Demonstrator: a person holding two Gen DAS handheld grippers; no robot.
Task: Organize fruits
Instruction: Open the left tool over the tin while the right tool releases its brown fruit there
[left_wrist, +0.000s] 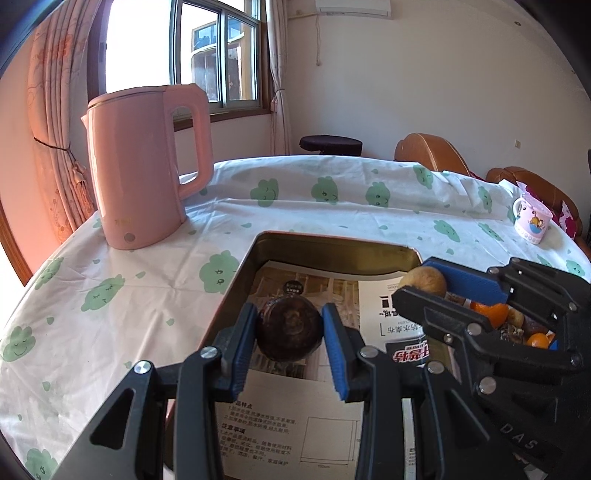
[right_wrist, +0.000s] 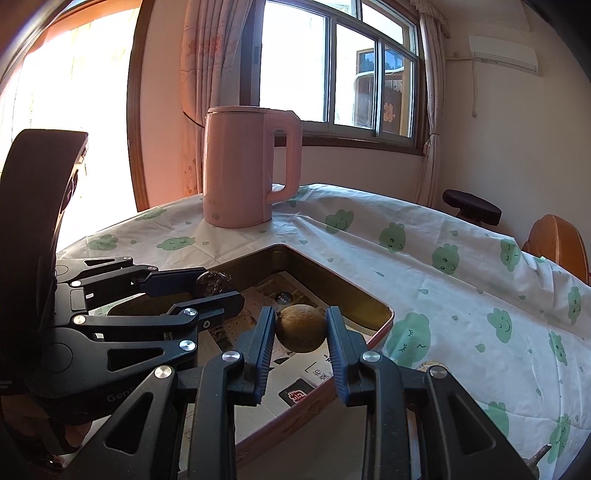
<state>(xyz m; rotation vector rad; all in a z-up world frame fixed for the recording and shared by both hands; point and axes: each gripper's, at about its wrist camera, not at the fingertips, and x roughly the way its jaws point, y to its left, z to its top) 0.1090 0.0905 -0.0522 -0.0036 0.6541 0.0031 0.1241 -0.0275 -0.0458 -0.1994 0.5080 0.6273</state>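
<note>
My left gripper (left_wrist: 290, 328) is shut on a dark brown wrinkled round fruit (left_wrist: 288, 328), held over the paper-lined metal tin (left_wrist: 332, 249). My right gripper (right_wrist: 301, 330) is shut on a tan round fruit (right_wrist: 301, 328), also above the tin (right_wrist: 376, 314). In the left wrist view the right gripper (left_wrist: 424, 288) reaches in from the right with its tan fruit (left_wrist: 423, 281). In the right wrist view the left gripper (right_wrist: 218, 286) comes in from the left with the dark fruit (right_wrist: 212, 282). Orange pieces (left_wrist: 489, 312) and other fruits lie behind the right gripper, partly hidden.
A tall pink kettle (left_wrist: 144, 166) stands on the cloud-patterned tablecloth (left_wrist: 314, 195) behind the tin. A small printed mug (left_wrist: 532, 219) sits near the table's far right edge. Brown chairs (left_wrist: 432, 151) and a dark stool (left_wrist: 330, 144) stand beyond the table.
</note>
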